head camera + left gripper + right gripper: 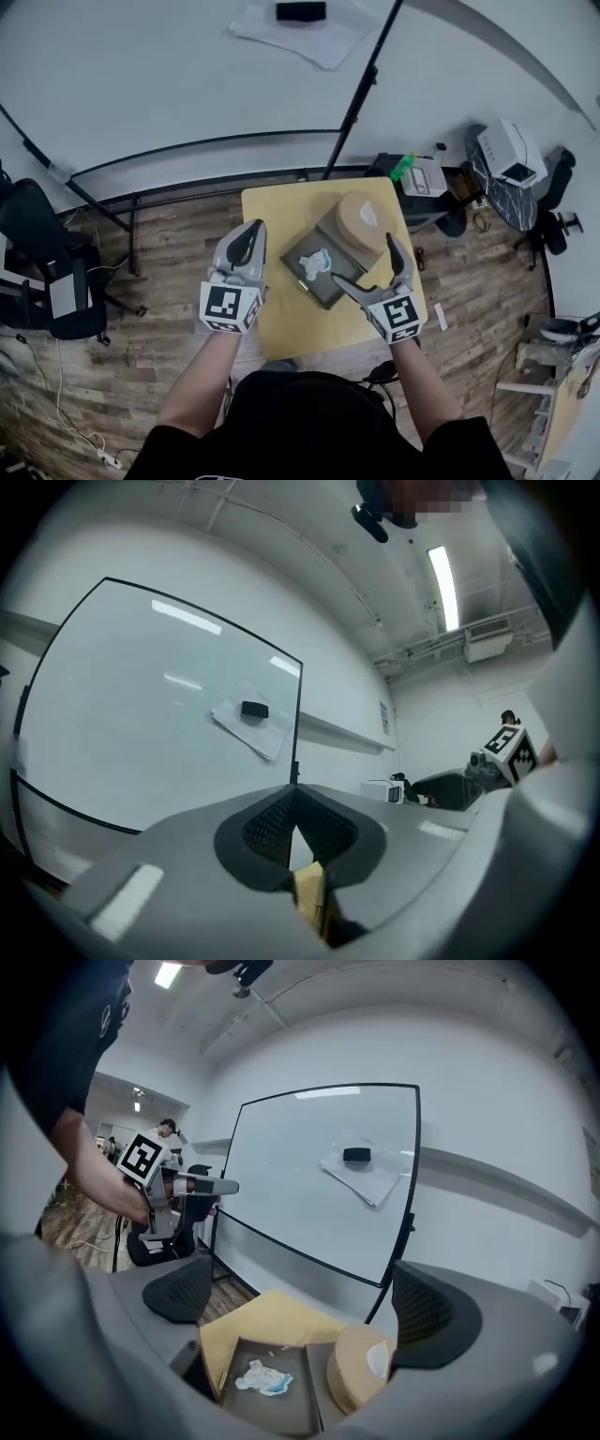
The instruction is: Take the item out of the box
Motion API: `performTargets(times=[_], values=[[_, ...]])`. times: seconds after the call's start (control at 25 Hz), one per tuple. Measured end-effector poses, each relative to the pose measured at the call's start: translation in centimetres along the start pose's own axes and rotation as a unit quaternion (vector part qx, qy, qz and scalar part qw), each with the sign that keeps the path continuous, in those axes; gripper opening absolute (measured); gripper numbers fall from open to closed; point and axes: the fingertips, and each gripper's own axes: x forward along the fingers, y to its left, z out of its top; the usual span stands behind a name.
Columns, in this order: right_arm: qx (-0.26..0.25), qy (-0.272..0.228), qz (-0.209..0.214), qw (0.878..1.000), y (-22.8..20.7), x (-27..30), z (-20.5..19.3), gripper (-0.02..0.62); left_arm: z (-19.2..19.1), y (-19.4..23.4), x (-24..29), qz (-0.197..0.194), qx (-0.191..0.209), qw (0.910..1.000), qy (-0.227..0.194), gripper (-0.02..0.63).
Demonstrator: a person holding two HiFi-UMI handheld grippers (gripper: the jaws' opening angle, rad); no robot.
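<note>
An open dark grey box [302,251] lies on the small yellow table [281,319]. A crumpled white and blue item [316,263] rests inside it. Its tan rounded lid [361,221] is folded back on the far right side. My right gripper [370,266] is open just in front of the box, at its near right corner. In the right gripper view the box [292,1412], the item [258,1379] and the lid [359,1370] sit between the pads [183,1288] of my right gripper [305,1305]. My left gripper [250,236] hovers shut over the table's left side, holding nothing, as its own view [295,834] confirms.
A whiteboard [169,75] with a sheet of paper and a black eraser [301,12] stands behind the table. A black office chair [47,262] is at the left. White machines [511,152] and a green bottle [401,167] crowd the right. The floor is wood.
</note>
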Motion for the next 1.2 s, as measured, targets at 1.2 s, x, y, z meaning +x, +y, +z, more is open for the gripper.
performTargets(times=[1.2], values=[[-0.246,0.159,0.238,0.926,0.1,8.9,-7.1,0.598,-1.3,0.8,1.8,0.064,-0.003,0.9978,0.016,-0.002]])
